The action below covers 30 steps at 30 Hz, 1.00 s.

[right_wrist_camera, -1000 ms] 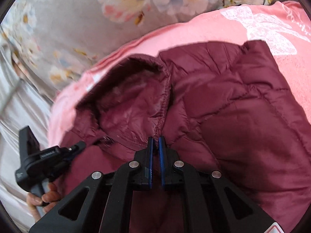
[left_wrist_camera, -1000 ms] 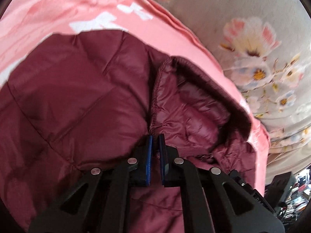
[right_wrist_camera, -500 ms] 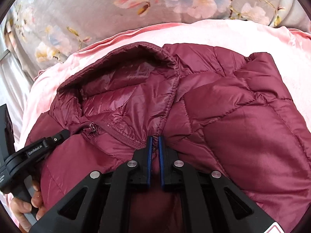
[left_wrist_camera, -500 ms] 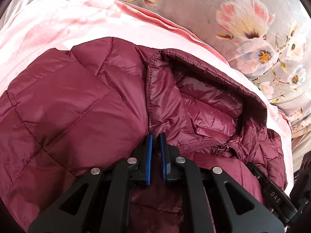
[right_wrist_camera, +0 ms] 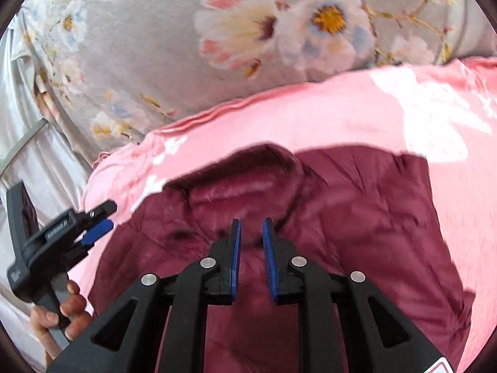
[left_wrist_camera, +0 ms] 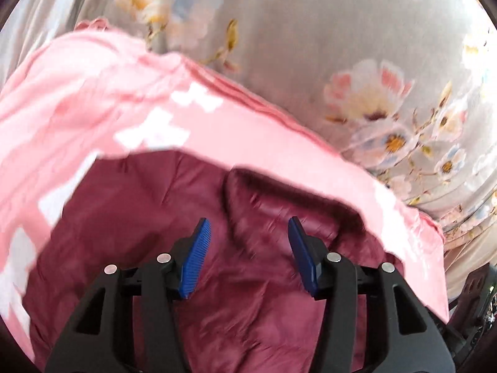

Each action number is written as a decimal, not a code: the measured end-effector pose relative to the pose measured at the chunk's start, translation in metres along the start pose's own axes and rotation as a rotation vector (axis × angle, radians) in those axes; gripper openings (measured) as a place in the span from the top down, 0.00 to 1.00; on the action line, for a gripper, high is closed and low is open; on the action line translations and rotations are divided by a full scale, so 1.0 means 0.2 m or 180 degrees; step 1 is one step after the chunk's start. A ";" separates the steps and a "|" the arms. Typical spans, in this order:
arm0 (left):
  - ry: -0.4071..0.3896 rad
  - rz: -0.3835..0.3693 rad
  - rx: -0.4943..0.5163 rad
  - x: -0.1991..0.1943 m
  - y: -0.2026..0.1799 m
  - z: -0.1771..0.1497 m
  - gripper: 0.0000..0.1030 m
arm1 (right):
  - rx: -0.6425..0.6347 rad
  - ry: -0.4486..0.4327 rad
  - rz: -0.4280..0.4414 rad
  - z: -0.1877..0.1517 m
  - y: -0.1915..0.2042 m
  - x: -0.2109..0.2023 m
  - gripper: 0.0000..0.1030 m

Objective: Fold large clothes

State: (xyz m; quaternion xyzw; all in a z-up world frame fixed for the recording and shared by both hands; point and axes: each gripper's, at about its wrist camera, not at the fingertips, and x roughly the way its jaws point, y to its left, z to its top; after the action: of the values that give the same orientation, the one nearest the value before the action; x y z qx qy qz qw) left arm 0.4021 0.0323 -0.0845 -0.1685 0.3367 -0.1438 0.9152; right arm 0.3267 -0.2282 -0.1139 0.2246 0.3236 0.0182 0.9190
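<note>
One maroon quilted puffer jacket (left_wrist_camera: pixel 155 217), glossy and stitched in panels, lies below both my tools on one pink blanket (left_wrist_camera: pixel 93 93) with white print; its collar (right_wrist_camera: pixel 248 183) gapes toward 12 o'clock. One grey floral sheet (right_wrist_camera: pixel 155 46) spreads beyond the blanket from 10 to 2 o'clock. My left gripper (left_wrist_camera: pixel 250 258) has its two blue ribbed pads spread wide, holding nothing, poised over the collar. My right gripper (right_wrist_camera: pixel 251 258) stands narrowly parted, also holding nothing. In the right wrist view, my left hand (right_wrist_camera: pixel 59 314) grips the other tool's handle at 8 o'clock.
</note>
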 end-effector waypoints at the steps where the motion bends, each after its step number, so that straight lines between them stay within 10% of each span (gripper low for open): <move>1: -0.0022 0.0023 0.0008 0.00 -0.03 0.03 0.51 | 0.0005 -0.0049 -0.0021 0.04 0.01 0.01 0.84; 14: 0.0099 0.0178 -0.0268 0.38 -0.08 0.33 0.52 | 0.0488 -0.0221 0.0033 0.38 -0.03 0.32 0.84; 30: 0.0657 0.0575 -0.0052 0.68 0.06 0.07 0.59 | 0.0313 0.0330 -0.0242 0.22 -0.12 0.57 0.84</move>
State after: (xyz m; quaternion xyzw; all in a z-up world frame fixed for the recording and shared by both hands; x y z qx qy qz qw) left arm 0.5124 -0.0052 -0.1554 -0.1291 0.4441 -0.0747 0.8835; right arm 0.4398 -0.2471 -0.1607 0.2558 0.3795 -0.0211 0.8889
